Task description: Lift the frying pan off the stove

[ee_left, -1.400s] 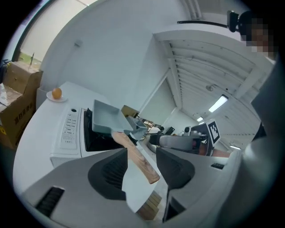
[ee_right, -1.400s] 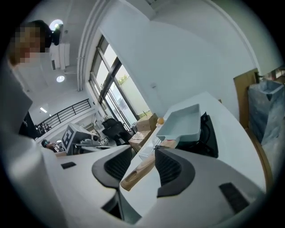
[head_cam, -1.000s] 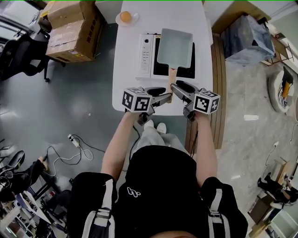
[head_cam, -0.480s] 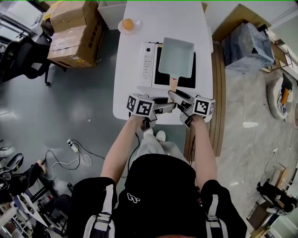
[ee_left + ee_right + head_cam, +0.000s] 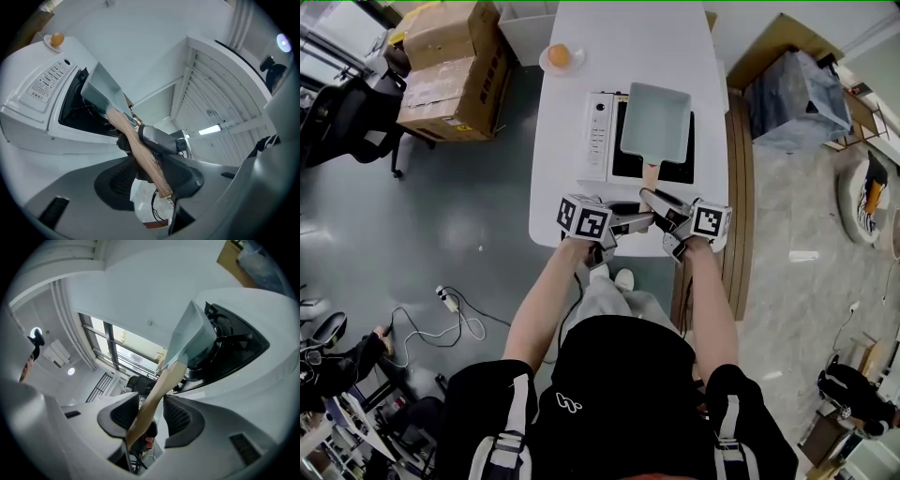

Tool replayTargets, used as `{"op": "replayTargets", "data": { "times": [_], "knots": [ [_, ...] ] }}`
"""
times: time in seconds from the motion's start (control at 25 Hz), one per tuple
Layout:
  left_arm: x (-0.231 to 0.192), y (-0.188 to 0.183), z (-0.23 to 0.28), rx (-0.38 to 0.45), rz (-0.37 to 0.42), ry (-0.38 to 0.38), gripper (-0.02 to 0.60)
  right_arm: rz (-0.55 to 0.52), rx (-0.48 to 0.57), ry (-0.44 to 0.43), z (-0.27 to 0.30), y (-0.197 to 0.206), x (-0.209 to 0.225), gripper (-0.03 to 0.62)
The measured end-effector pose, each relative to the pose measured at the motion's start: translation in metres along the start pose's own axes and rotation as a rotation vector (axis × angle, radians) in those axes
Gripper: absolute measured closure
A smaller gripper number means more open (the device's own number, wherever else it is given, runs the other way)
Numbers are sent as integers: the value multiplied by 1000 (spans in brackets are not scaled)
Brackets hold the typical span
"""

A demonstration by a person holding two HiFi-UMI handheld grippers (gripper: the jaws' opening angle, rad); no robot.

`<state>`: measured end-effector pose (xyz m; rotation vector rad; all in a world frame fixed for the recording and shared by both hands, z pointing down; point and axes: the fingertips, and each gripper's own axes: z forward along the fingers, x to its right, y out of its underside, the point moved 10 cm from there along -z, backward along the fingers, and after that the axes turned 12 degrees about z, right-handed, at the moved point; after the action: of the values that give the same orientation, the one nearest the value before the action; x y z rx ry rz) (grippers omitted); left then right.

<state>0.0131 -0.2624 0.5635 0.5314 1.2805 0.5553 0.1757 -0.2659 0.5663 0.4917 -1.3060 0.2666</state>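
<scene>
A pale blue-grey rectangular frying pan (image 5: 654, 120) sits on the black burner of a white stove (image 5: 598, 131). Its wooden handle (image 5: 649, 176) points toward me. My left gripper (image 5: 639, 221) and right gripper (image 5: 653, 200) reach in from either side of the handle's end. In the left gripper view the handle (image 5: 136, 145) runs between the jaws of the left gripper (image 5: 152, 173), resting against one jaw with a gap at the other. In the right gripper view the handle (image 5: 157, 394) lies between the pads of the right gripper (image 5: 151, 408), with a thin gap. Both pairs of jaws have just been closing.
The stove stands on a white table (image 5: 562, 197), with an orange ball on a small plate (image 5: 560, 56) at the far end. Cardboard boxes (image 5: 450, 66) stand on the floor at left, a wooden board (image 5: 739, 187) and a wrapped bundle (image 5: 797, 89) at right.
Both grippers' jaws have drawn in round the pan handle, and the right gripper has rolled a little. The pan rests on the stove as before.
</scene>
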Motion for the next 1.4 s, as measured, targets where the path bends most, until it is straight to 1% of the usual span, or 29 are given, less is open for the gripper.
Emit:
{"op": "replayTargets", "data": {
  "times": [0.24, 0.4, 0.68, 0.84, 1.04, 1.4],
  "knots": [
    [3, -4, -5, 38, 13, 36, 390, 7, 33, -52, 1, 2, -7, 428],
    [6, -6, -8, 33, 38, 40, 387, -11, 33, -46, 0, 3, -8, 428],
    [17, -13, -13, 26, 92, 52, 385, -45, 53, -77, -2, 5, -20, 427],
    [31, -22, -16, 30, 135, 65, 383, -78, 67, -87, -8, 5, -37, 428],
    [55, -36, -19, 33, 197, 80, 382, -145, 77, -96, -20, 2, -64, 428],
    [97, -56, -26, 84, 266, 99, 380, -224, 81, -128, -37, 0, -112, 428]
  ]
}}
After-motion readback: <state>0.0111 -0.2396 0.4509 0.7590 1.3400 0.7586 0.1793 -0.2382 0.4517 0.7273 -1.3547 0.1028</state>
